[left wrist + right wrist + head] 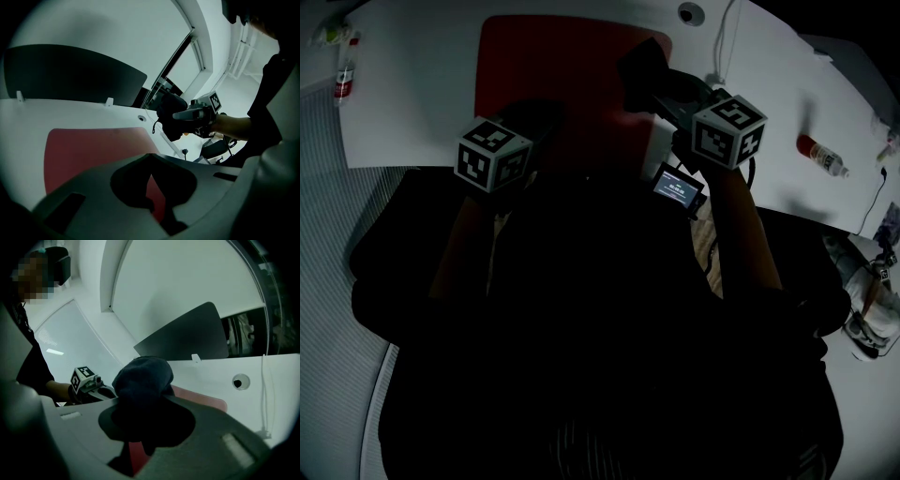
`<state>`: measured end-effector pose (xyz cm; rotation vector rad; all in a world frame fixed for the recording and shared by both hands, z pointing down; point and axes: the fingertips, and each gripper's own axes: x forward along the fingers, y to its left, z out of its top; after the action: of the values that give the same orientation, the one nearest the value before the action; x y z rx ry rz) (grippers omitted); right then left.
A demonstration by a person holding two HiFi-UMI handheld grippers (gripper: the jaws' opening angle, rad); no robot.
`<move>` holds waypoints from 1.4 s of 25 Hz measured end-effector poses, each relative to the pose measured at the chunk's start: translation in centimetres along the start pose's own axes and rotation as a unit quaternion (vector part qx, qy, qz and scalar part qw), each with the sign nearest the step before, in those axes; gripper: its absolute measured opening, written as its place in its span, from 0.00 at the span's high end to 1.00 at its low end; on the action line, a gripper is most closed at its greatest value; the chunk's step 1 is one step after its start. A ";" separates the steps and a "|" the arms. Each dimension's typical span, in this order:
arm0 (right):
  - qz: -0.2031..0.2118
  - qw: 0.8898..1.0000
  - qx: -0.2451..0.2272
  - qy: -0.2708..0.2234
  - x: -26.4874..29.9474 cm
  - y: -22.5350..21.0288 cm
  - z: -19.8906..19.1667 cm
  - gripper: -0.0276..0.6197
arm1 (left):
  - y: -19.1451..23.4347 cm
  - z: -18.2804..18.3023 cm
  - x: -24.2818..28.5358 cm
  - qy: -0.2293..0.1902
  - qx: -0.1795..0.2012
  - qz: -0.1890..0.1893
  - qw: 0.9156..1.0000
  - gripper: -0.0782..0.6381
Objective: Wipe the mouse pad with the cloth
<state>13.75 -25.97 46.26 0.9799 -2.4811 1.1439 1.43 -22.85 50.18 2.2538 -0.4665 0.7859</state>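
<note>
A dim scene looking down on a white bench (pixel 422 94) where a red mouse pad (pixel 562 84) lies flat, its long side running away from the person. The right hand-held gripper (pixel 661 89) has its jaws clamped on a dark cloth (pixel 639 64), which is bunched into a soft rounded wad. The wad sits over the pad's far right corner. From the left gripper view it seems to hang just above the bench, though whether it touches can't be told for sure. The left hand-held gripper (pixel 151 164) hovers over the pad's near left part, with its jaws drawn together and nothing between them.

As a judgement, the cloth is in hand and has been brought to the pad, so the wiping is what remains. The pad shows no streaks, dust or damp patches, so how much of it has been covered can't be read.

The pad is thin, matte and rounded at the corners, and looks slightly grippy. The cloth looks thick and fuzzy, like towelling. The bench is smooth and hard with a round cable hole (pixel 240 381). The gripper bodies are rigid grey plastic, and each carries a cube printed with black-and-white square markers.
</note>
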 end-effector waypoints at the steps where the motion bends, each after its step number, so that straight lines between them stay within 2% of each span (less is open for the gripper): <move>1: 0.002 1.000 0.000 0.004 0.2 -0.1 -0.3 0.84 | 0.1 -0.1 0.0 0.003 0.000 0.001 1.000 0.88; 7: 0.000 1.000 -0.006 0.023 0.8 -0.3 -2.0 0.84 | 0.4 -1.7 0.3 0.028 0.000 0.004 1.000 0.88; 20: -0.006 0.996 -0.025 0.083 1.5 -0.5 -6.7 0.84 | 1.9 -4.7 2.3 0.087 0.036 0.022 0.995 0.88; 25: 0.002 0.994 -0.027 0.105 2.3 -0.5 -8.4 0.84 | 1.8 -7.0 2.6 0.146 0.086 0.041 0.985 0.88; 32: -0.006 0.985 -0.050 0.165 3.0 -1.2 -10.8 0.84 | 2.4 -10.2 4.2 0.184 0.073 0.026 0.980 0.88; 35: -0.003 0.984 -0.051 0.169 3.7 -1.6 -11.3 0.84 | 3.0 -11.2 4.9 0.202 0.079 0.025 0.976 0.88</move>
<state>11.41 -20.07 56.44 0.6987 -2.2379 1.0689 -0.96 -17.47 61.28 2.1501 -0.2750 1.3128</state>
